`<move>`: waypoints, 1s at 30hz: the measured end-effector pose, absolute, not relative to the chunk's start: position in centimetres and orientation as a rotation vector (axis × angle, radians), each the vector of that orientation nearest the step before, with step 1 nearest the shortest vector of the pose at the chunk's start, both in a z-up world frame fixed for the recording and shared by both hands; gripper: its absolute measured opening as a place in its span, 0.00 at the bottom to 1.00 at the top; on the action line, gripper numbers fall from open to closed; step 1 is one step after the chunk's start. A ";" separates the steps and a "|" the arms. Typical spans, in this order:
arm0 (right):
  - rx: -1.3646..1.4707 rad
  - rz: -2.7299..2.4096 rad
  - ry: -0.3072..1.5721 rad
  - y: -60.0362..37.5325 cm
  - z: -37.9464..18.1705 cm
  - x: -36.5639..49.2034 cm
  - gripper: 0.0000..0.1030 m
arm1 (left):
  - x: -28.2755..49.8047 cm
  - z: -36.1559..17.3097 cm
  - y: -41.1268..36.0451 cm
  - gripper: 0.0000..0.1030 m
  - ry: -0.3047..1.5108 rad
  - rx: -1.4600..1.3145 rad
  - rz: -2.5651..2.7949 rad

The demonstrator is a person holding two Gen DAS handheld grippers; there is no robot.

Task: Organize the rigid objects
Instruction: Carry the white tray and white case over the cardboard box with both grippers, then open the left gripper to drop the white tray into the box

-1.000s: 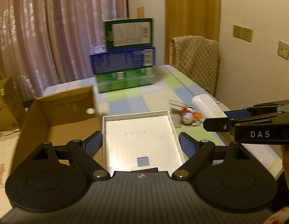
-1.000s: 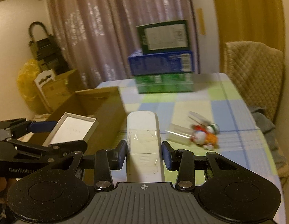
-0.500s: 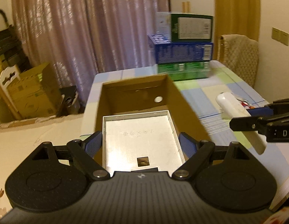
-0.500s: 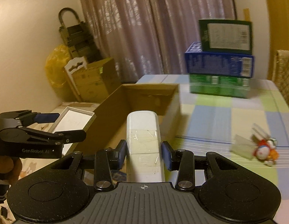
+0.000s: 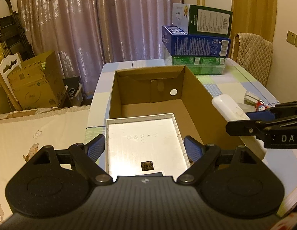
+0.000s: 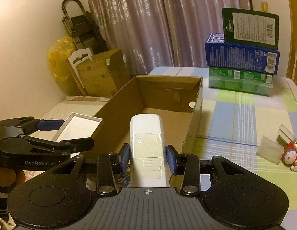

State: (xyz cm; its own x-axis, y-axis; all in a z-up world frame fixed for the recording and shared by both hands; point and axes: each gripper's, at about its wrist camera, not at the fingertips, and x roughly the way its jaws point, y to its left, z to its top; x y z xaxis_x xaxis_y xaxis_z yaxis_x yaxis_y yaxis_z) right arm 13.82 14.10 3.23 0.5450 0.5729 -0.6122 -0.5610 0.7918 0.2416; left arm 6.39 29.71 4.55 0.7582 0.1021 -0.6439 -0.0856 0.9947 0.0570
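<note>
My left gripper (image 5: 144,149) is shut on a flat white tray-like lid (image 5: 142,140), its blue pads against both long edges, held over the near end of an open cardboard box (image 5: 198,95). My right gripper (image 6: 148,158) is shut on a long white remote-shaped device (image 6: 146,134), pointing over the same cardboard box (image 6: 196,111) near its right wall. In the left wrist view the white device (image 5: 227,107) and the right gripper (image 5: 263,122) sit at the right. The right wrist view shows the lid (image 6: 77,128) and left gripper (image 6: 52,134) at the left.
A stack of green, blue and dark green cartons (image 5: 200,44) stands at the table's (image 6: 234,115) far end. A small toy figure (image 6: 290,156) and clear plastic pieces (image 6: 269,149) lie on the checked cloth to the right. More cardboard boxes (image 5: 35,84) stand left of the table.
Both grippers have swung left with their loads, from over the table's middle to over the near end of the cardboard box. Neither grip has changed.
</note>
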 end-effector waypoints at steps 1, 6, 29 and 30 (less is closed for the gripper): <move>0.017 0.672 0.735 14.1 3.1 13.9 0.36 | 6.5 4.4 29.7 0.83 0.706 0.025 0.100; 0.015 0.667 0.740 14.4 2.7 14.1 0.36 | 7.2 3.6 29.5 0.83 0.719 0.017 0.089; 0.014 0.657 0.743 15.2 2.5 15.0 0.36 | 8.2 2.2 30.2 0.83 0.740 -0.008 0.076; 0.016 0.655 0.743 15.2 2.5 15.1 0.36 | 8.3 2.2 30.2 0.83 0.740 -0.006 0.076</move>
